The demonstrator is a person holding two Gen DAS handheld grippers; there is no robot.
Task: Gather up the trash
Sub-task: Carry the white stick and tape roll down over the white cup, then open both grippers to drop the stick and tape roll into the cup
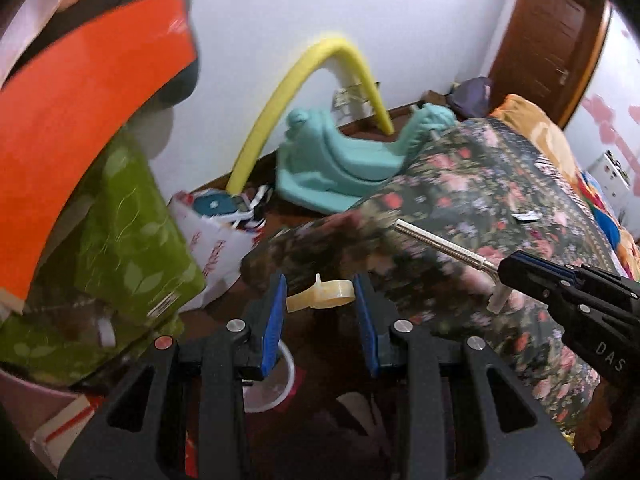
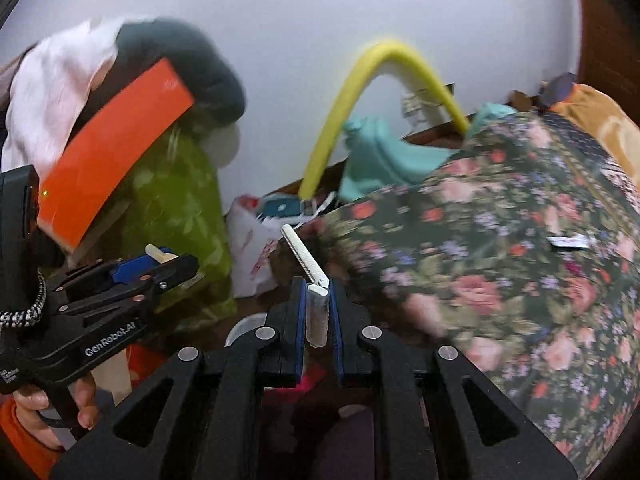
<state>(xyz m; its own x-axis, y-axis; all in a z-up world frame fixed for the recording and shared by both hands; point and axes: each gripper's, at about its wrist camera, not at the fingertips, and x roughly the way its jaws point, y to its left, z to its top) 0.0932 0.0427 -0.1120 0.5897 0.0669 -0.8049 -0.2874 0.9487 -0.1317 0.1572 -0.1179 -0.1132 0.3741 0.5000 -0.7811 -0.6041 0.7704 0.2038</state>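
Left gripper (image 1: 320, 300) is clamped on a yellowish tape ring (image 1: 320, 297), held up over the dark floor by the green bag (image 1: 132, 236). Right gripper (image 2: 318, 300) is pinched nearly shut on a bent straw (image 2: 306, 260), just off the near-left corner of the floral bed (image 2: 500, 260).

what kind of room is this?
Most likely a cluttered home bedroom: a bed under a floral blanket, a wooden door, and a teal ride-on toy by the white wall, with bags and clutter on the dark floor.
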